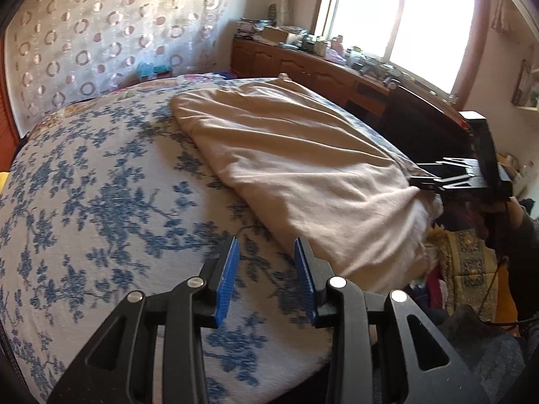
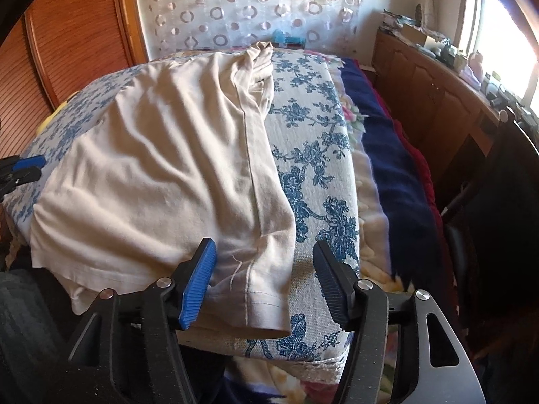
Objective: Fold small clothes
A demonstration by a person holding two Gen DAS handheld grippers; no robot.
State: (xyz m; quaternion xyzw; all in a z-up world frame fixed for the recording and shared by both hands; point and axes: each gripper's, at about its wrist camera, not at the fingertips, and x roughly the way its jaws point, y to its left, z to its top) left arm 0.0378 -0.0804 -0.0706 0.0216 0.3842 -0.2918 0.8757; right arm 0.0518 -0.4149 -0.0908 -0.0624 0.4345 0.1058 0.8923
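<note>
A beige garment (image 1: 289, 165) lies spread on a blue-flowered cover (image 1: 101, 202); in the right wrist view it (image 2: 161, 181) runs from the near edge to the far end. My left gripper (image 1: 266, 252) is open and empty, just left of the garment's near edge. My right gripper (image 2: 264, 252) is open over the garment's near hemmed corner (image 2: 256, 289), with nothing between its pads. The right gripper also shows in the left wrist view (image 1: 448, 175) at the garment's right edge. The left gripper's fingertips (image 2: 23, 165) show at the left edge.
A wooden cabinet (image 1: 303, 64) with clutter runs under the window (image 1: 404, 17). A dark blue blanket (image 2: 387, 155) hangs along the cover's right side. A wooden louvred door (image 2: 67, 43) stands at the back left. Patterned bedding (image 1: 468, 269) lies below the near edge.
</note>
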